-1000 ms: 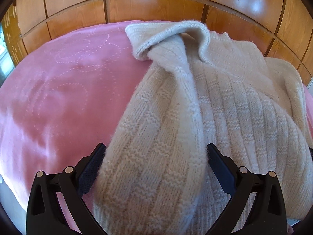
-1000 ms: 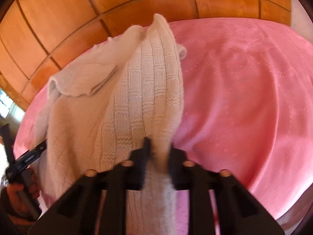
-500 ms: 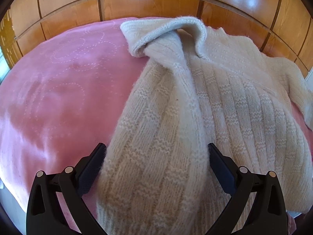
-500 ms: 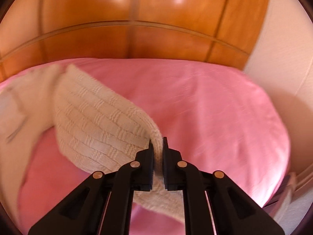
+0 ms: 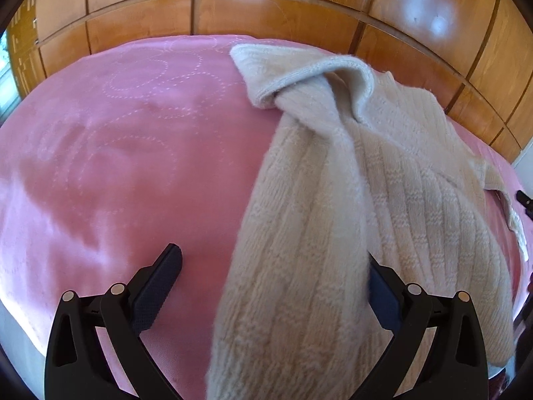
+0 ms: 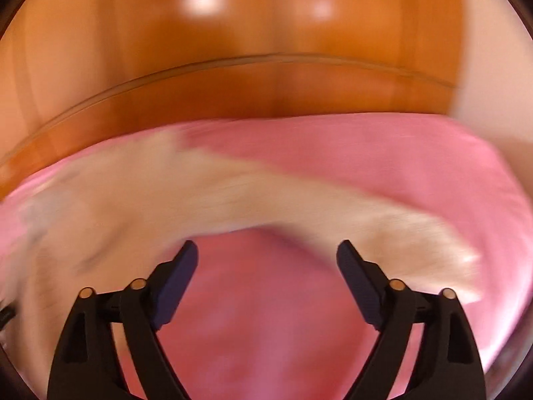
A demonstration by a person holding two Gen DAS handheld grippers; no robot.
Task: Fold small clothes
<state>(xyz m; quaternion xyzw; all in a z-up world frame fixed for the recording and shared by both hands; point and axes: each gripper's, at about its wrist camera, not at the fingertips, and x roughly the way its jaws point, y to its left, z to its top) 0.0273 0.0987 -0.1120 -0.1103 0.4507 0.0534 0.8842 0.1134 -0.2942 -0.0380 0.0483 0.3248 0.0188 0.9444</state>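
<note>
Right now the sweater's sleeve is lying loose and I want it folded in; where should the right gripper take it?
Grip the sleeve at its free cuff end, coming from above with the opening right gripper. It lies flat on the pink bedspread, nothing between the jaws.

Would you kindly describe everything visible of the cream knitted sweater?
The sweater is cream, fuzzy wool-like knit in a ribbed block pattern. It lies rumpled on the pink bedspread, its edge curled at the far end, a long fold running between the open left claw. One sleeve stretches out sideways, blurred.
</note>
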